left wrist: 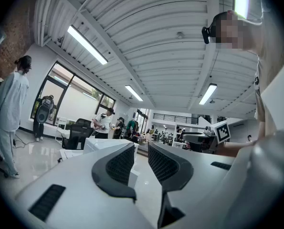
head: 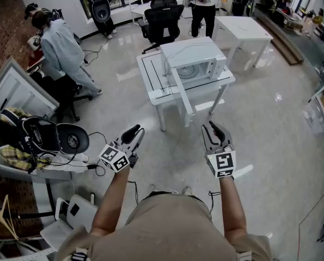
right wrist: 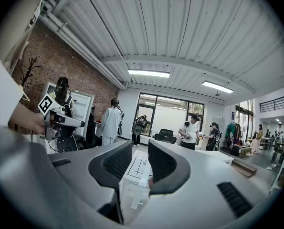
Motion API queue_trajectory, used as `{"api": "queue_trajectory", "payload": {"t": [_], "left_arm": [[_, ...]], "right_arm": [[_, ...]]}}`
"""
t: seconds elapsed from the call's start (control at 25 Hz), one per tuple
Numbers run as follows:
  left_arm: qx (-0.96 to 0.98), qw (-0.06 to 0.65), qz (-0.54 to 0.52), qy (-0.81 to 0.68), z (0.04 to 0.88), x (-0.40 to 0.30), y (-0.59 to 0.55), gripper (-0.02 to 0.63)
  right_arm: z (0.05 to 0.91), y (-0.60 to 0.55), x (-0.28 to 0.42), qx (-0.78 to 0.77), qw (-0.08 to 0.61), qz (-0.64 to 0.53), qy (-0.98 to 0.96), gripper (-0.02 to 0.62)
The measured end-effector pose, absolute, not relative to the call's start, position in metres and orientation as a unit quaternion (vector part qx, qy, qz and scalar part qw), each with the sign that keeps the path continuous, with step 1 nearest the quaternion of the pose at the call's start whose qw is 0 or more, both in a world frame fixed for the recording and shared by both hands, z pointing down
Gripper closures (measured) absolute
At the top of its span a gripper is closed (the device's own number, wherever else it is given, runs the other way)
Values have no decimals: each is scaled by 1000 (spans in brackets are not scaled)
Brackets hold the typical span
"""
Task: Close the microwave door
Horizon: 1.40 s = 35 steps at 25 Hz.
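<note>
**Left gripper** [head: 133, 136]: jaws apart, with nothing between them.

**Right gripper** [head: 215, 132]: jaws apart, with nothing between them.

**Jaw construction:** each jaw is a dark, curved shell with a finely gridded pad on its inner face. It is mounted on a smooth, pale grey body. A cube with square black-and-white markers sits behind each pair of jaws.

**Microwave** [head: 193, 58]: a white, box-shaped unit, well ahead of both pairs of jaws. It stands on a white table [head: 151, 78] whose top carries thin black lines.

**Microwave door** [head: 182, 98]: a flat white panel, open and swung out toward the jaws. Neither gripper touches it.

**Floor** [head: 123, 110]: glossy and pale beneath the jaws.
</note>
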<state>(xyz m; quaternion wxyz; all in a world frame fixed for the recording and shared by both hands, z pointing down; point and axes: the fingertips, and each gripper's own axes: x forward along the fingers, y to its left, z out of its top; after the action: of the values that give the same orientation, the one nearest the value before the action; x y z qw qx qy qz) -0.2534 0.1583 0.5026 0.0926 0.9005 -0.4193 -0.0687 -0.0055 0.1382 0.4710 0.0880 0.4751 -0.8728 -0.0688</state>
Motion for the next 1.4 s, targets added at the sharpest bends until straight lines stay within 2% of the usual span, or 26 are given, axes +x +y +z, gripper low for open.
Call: {"api": "queue_trajectory", "payload": {"t": [0.48, 0.6, 0.72, 1.4], "left_arm": [[902, 92, -70, -416, 509, -264, 158, 528], [903, 97, -66, -413, 512, -269, 158, 528], [907, 97, -65, -404, 518, -273, 156, 528], [932, 89, -41, -350, 535, -332, 128, 528]], "right_arm": [[488, 140, -25, 466, 115, -55, -875, 486], [502, 135, -33, 468, 130, -34, -873, 448], [514, 131, -39, 476, 133, -30, -869, 439], [563, 80, -106, 523, 196, -29, -829, 436]]}}
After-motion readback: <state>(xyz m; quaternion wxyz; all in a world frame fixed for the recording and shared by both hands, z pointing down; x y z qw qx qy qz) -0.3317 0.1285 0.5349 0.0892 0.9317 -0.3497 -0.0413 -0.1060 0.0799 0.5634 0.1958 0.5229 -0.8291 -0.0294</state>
